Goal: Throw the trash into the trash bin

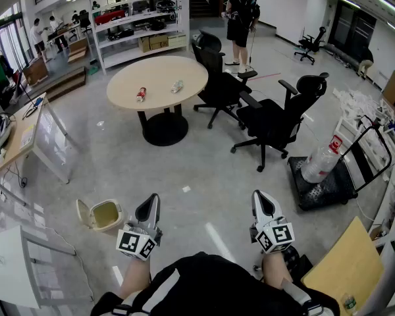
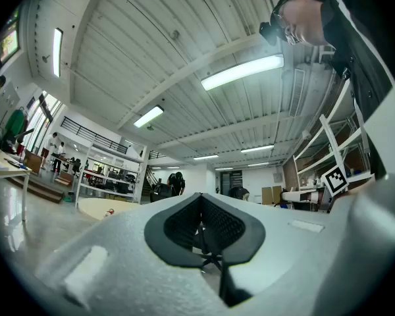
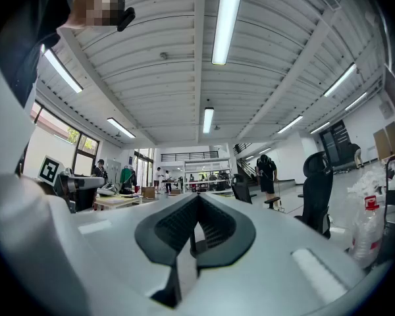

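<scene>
Two pieces of trash lie on the round beige table (image 1: pixel 157 81): a red-and-white can (image 1: pixel 141 94) and a crumpled clear piece (image 1: pixel 177 85). The small beige trash bin (image 1: pixel 104 214) stands on the floor with its lid swung open, just left of my left gripper (image 1: pixel 149 204). That gripper is shut and holds nothing. My right gripper (image 1: pixel 263 203) is beside it, also shut and empty. Both are near my body, far from the table. In the left gripper view the gripper (image 2: pixel 201 201) points toward the table (image 2: pixel 99 207). In the right gripper view the gripper (image 3: pixel 199 201) has its jaws together.
Two black office chairs (image 1: pixel 218 78) (image 1: pixel 276 118) stand right of the table. A cart with a large water bottle (image 1: pixel 321 163) is at the right, a wooden board (image 1: pixel 347 268) at lower right. A desk (image 1: pixel 13 147) and shelving (image 1: pixel 139 18) line the left and back. A person (image 1: pixel 240 18) stands far back.
</scene>
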